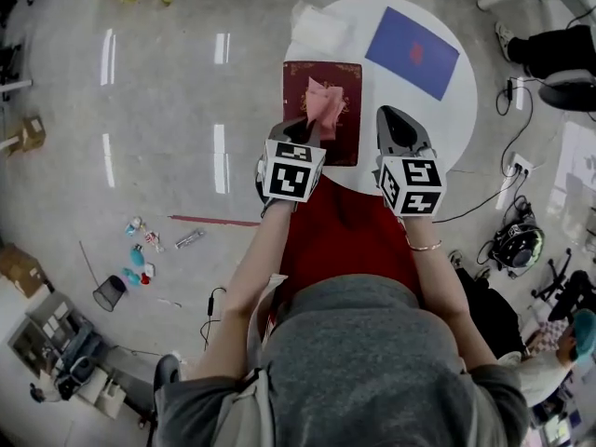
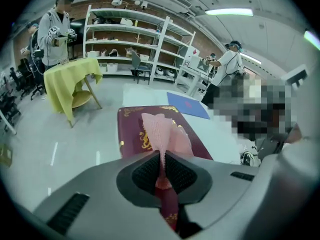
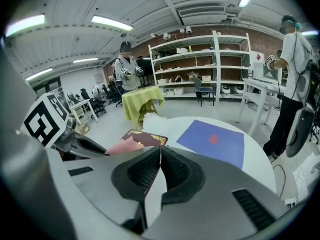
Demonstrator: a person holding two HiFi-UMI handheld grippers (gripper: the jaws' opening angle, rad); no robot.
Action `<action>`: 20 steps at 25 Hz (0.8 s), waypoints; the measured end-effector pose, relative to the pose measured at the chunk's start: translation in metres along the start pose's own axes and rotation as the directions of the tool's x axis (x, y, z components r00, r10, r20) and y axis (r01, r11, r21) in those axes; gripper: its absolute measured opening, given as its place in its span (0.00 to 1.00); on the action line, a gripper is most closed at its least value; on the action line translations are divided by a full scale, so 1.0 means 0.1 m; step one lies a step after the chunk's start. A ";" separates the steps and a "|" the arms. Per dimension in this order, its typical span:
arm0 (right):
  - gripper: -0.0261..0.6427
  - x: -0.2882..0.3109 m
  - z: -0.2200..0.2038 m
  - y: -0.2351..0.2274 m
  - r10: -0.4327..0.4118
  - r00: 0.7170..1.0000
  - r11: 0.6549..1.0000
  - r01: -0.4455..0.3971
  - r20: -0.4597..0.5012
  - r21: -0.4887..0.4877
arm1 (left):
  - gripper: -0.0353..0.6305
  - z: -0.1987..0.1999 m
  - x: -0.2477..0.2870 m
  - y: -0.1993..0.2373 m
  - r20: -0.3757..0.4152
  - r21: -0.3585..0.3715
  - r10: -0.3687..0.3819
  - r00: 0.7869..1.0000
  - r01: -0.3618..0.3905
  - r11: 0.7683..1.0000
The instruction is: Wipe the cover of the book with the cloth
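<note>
The left claw was shut tight on a pink cloth, and it pinched one end of it between its two jaws. The rest of the cloth sat in a bunch on the cover of the dark red book. The book had gold marks on it and lay flat at the near left edge of the round white tabletop. The right claw was just beside the book, over the near edge. Its jaws were pressed together with nothing between them. A blue sheet lay flat toward the far right edge.
</note>
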State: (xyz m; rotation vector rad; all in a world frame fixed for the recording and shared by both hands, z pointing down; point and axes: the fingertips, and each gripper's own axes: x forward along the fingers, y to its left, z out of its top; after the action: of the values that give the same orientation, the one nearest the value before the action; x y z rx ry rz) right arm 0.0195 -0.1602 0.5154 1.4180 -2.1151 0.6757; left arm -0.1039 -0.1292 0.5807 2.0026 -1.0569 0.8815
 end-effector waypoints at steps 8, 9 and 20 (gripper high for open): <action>0.08 0.24 0.06 0.34 0.038 0.999 0.999 -0.039 -0.020 -0.036 | 0.10 -0.12 -0.21 0.48 0.008 -0.049 0.063 0.998 -0.063 0.997; 0.08 0.26 0.07 0.37 0.036 0.999 0.999 -0.037 -0.021 -0.038 | 0.10 -0.13 -0.23 0.53 0.010 -0.051 0.069 0.998 -0.068 0.996; 0.08 0.15 0.09 0.39 0.000 1.000 1.000 0.000 0.004 -0.030 | 0.10 -0.29 -0.50 1.06 0.017 -0.128 0.166 0.986 -0.163 0.978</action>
State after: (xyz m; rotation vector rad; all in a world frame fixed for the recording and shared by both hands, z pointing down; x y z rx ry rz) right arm -0.0234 -0.1639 0.5134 1.4049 -2.1197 0.6385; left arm -0.2248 -0.1313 0.5836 1.8479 -1.2766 0.8519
